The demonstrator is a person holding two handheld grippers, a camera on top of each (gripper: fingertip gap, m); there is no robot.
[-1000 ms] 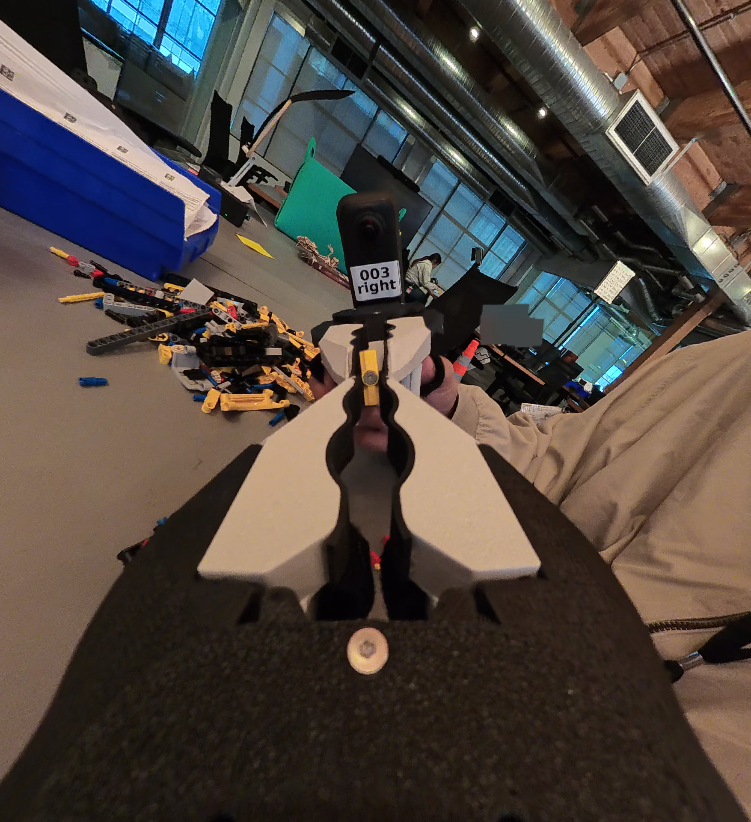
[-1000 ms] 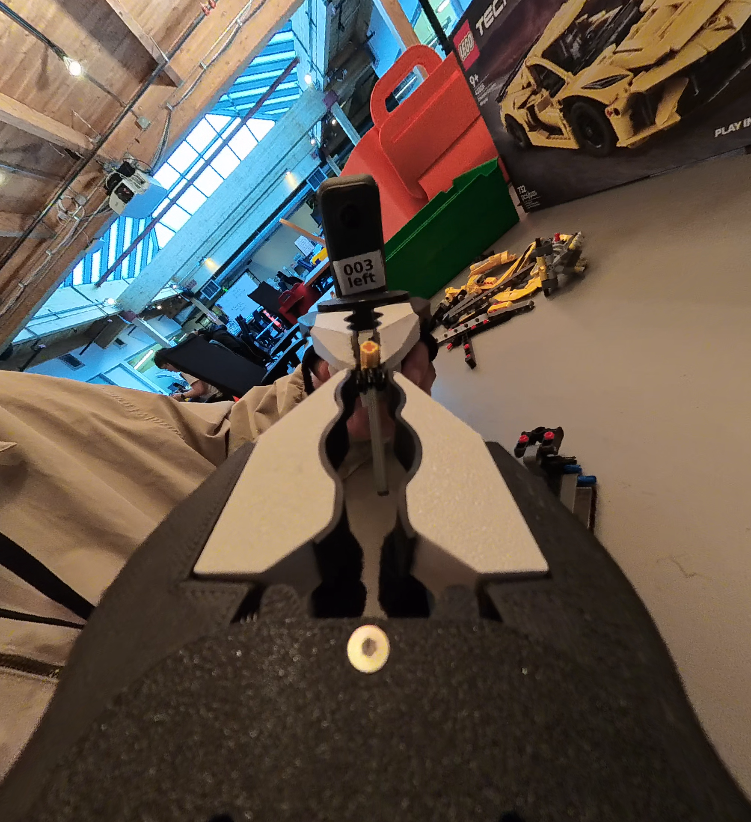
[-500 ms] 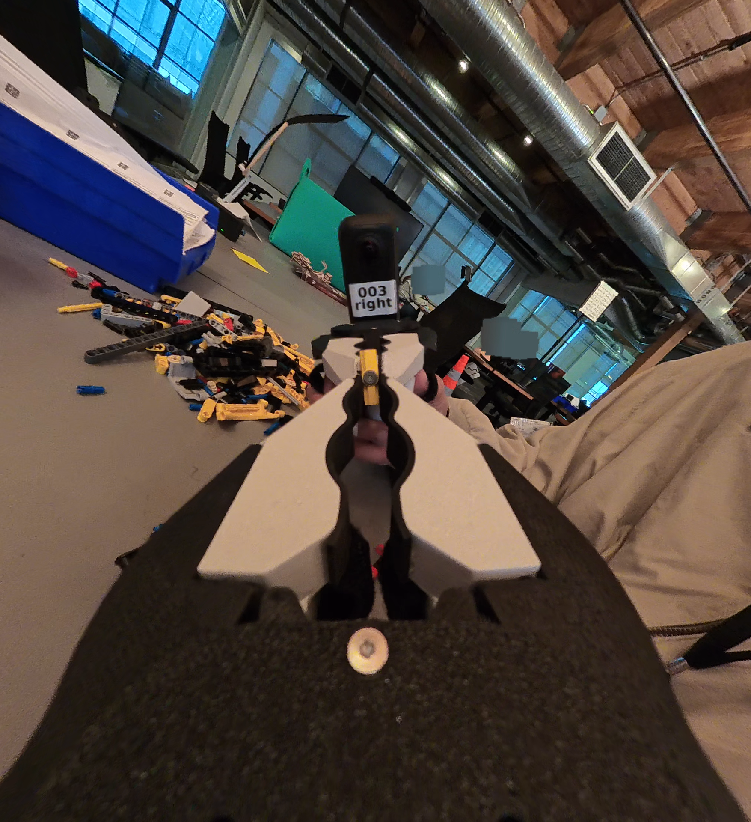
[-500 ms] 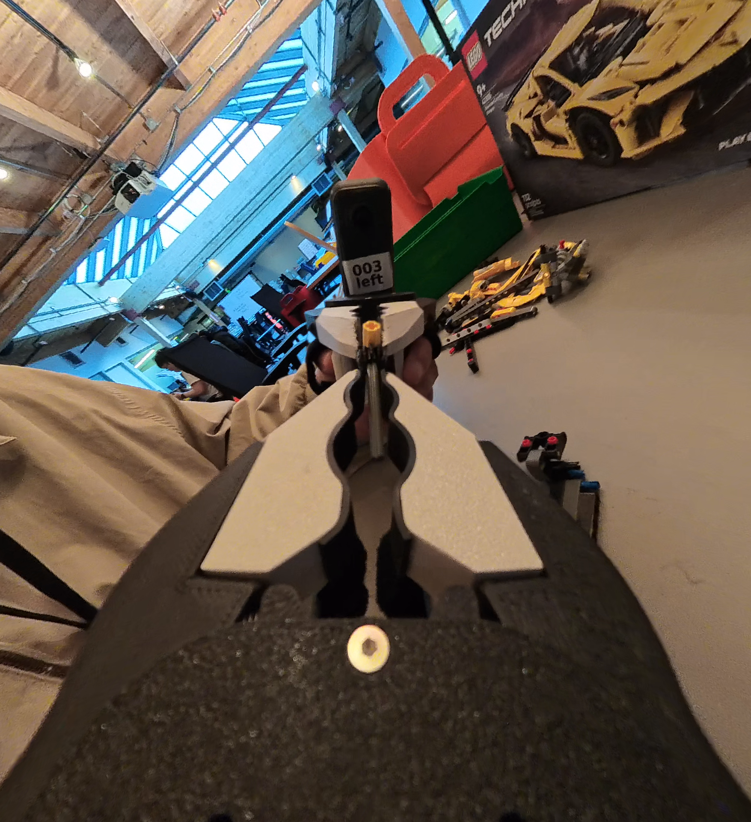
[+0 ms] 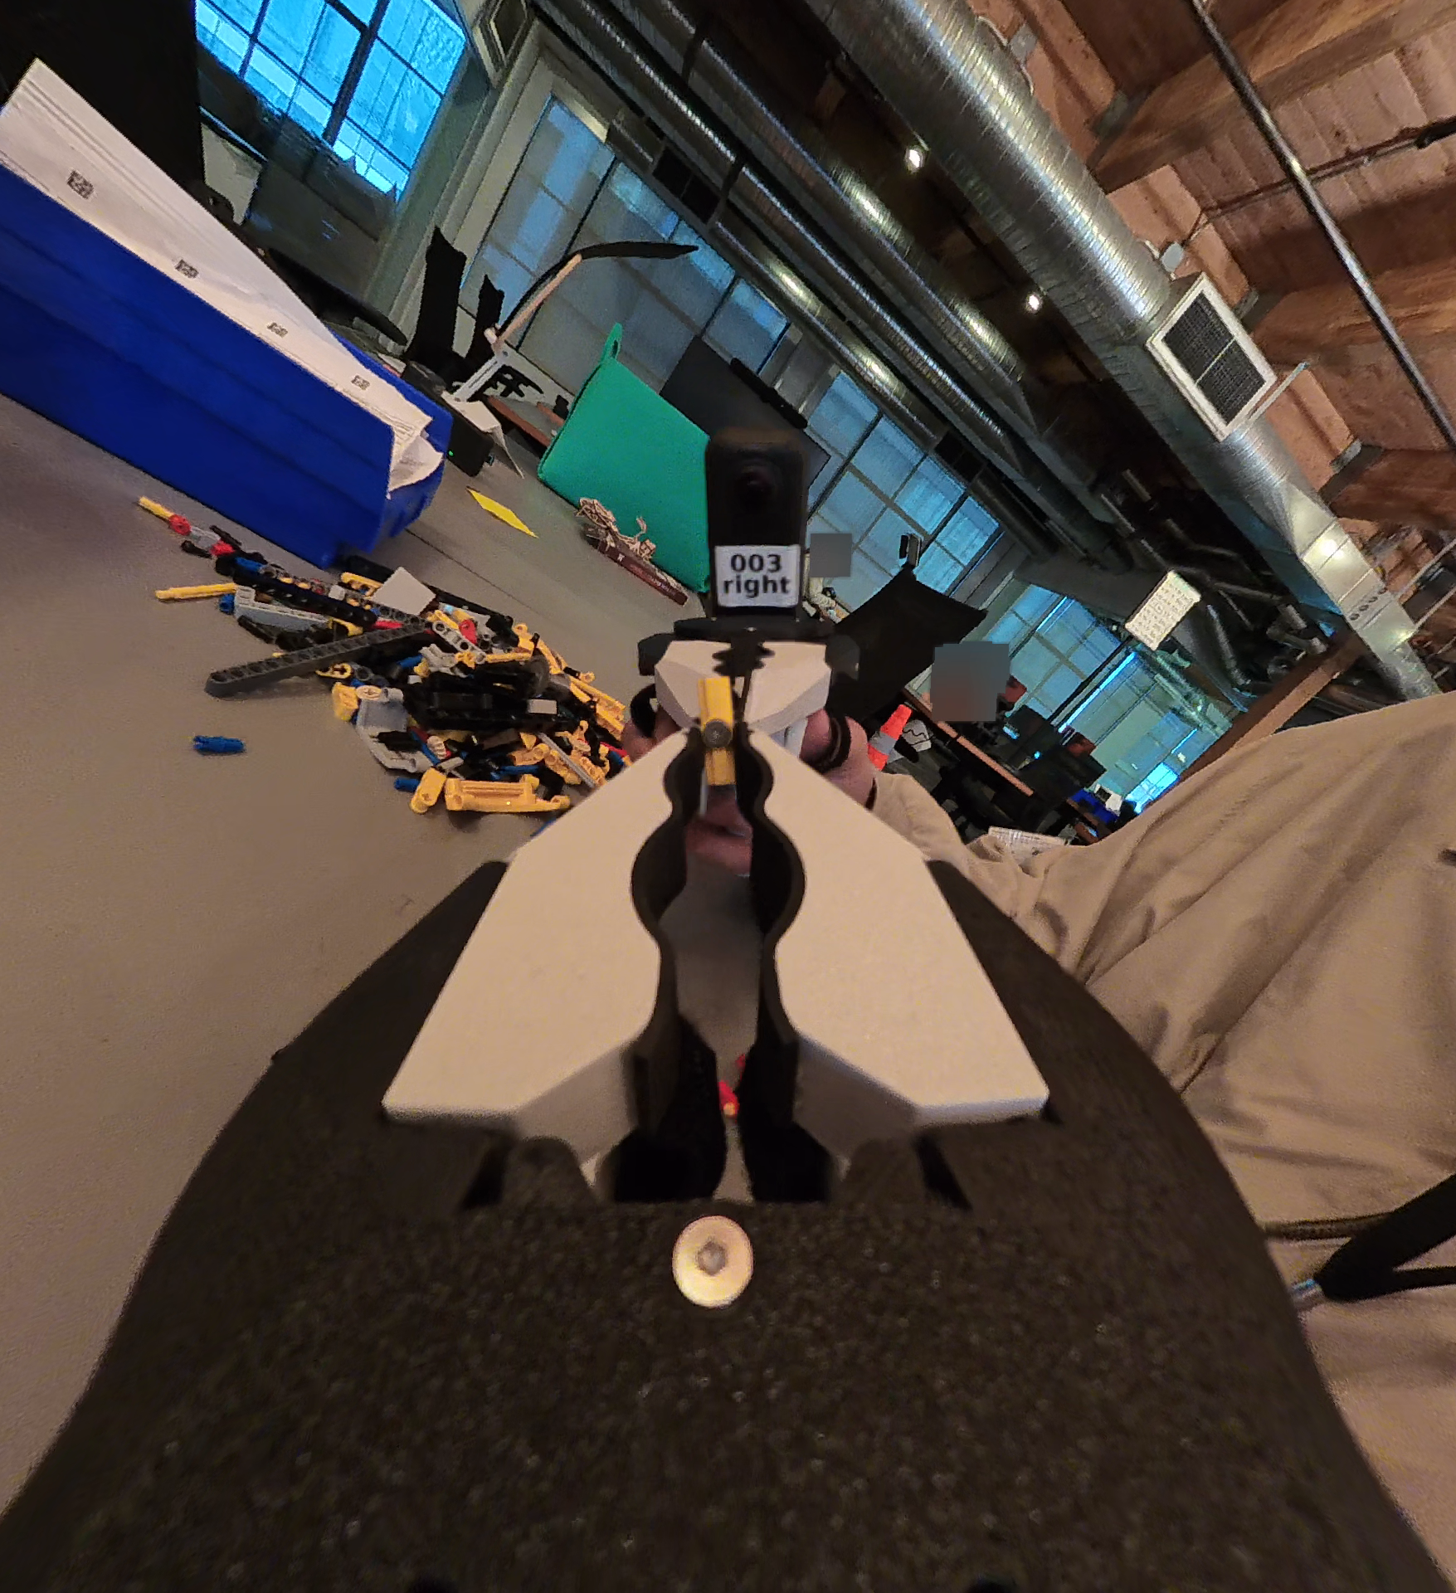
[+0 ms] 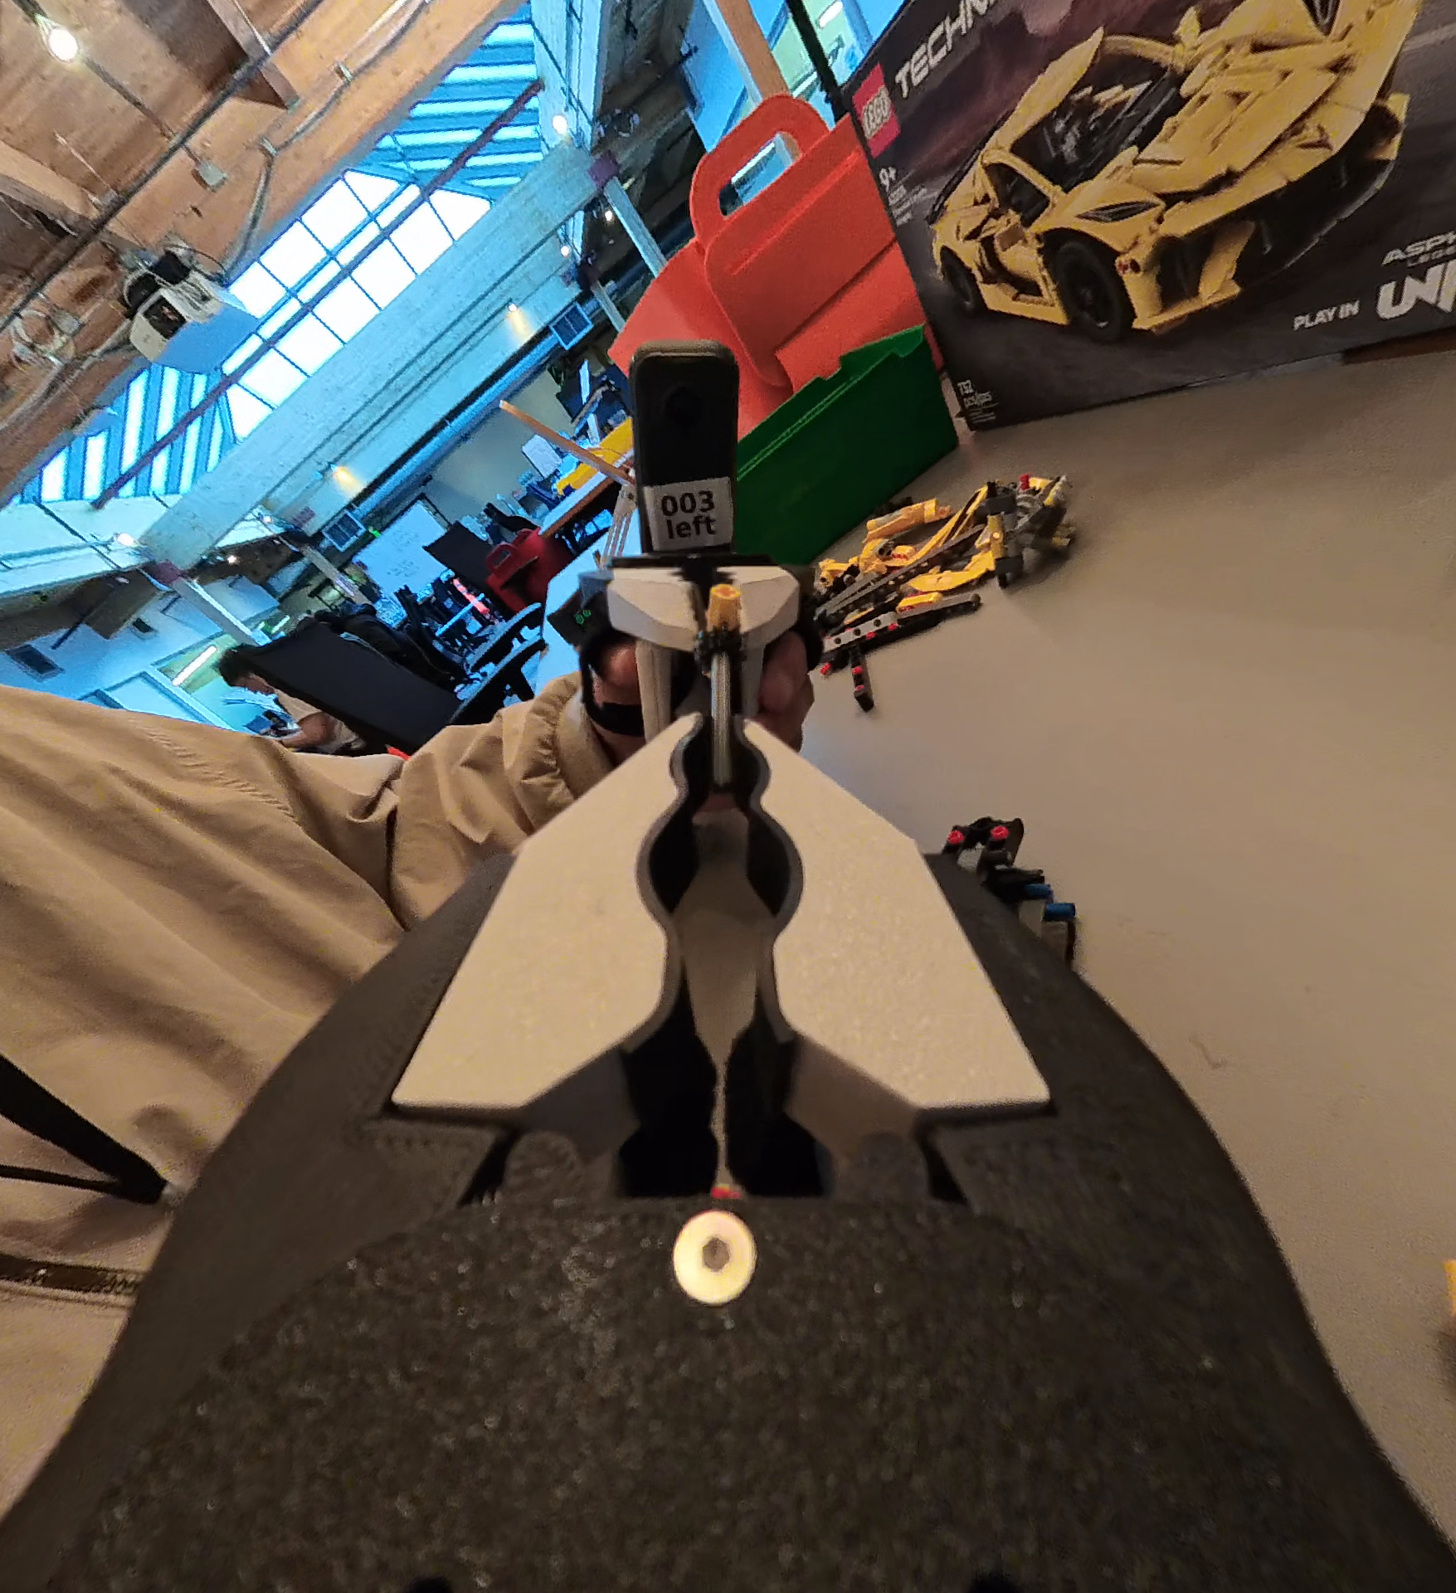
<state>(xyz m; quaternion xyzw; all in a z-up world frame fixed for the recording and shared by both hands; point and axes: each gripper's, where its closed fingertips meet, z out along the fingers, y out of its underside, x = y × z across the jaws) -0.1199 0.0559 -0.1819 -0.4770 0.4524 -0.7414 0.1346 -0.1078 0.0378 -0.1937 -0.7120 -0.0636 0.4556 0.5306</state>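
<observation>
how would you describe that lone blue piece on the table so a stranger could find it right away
In the left wrist view, start at the big blue bin on the grey table, then drop to the heap of yellow and black building pieces in front of it. The small blue pin lies by itself left of the heap, below the long dark grey beam, touching nothing.

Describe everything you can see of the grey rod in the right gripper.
The grey rod is thin, straight and smooth, plastic by the look. The right gripper is shut on it, its tips pinching the near part. The far end meets a yellow piece held in the shut left gripper, up in the air.
</observation>
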